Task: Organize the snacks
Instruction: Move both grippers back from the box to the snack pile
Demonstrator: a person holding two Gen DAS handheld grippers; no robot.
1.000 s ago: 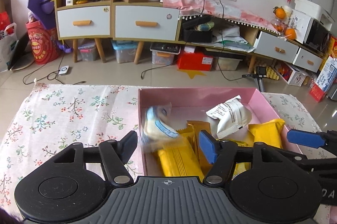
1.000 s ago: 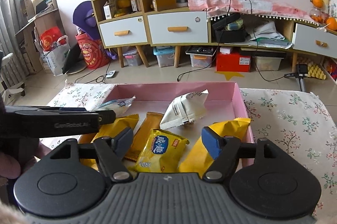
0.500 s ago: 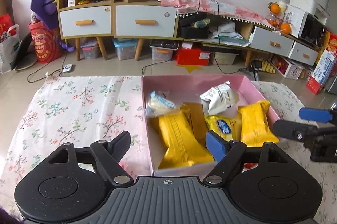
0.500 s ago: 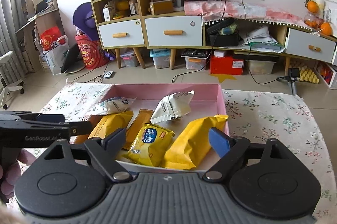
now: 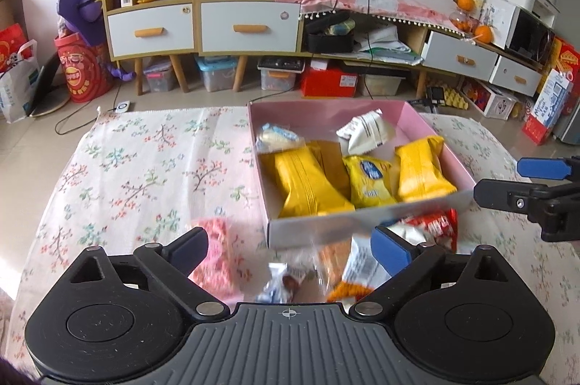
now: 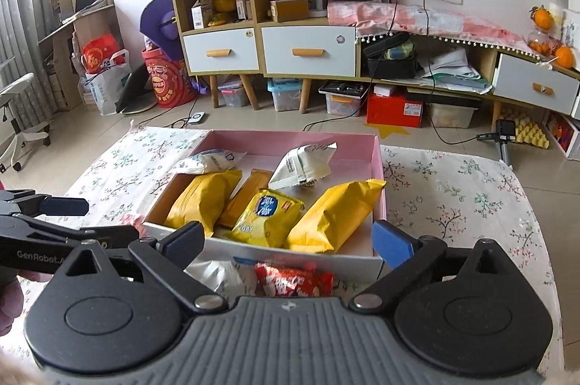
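Pink cardboard box on floral-cloth worktop, six packets filed inside; red-wrapped packet and others loose near, awaiting filing; left gripper and right gripper jaws wide, empty.

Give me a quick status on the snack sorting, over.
Left tool open, empty; right tool open, empty. Pink box holds six packets. Red packet, pink packet and others loose on the tablecloth before it. Nothing blocking.

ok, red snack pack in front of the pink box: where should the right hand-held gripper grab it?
Take the red snack pack across its short middle, coming from above. It lies flat on the tablecloth with its long side along the pink box wall. The right hand-held gripper is open above it.
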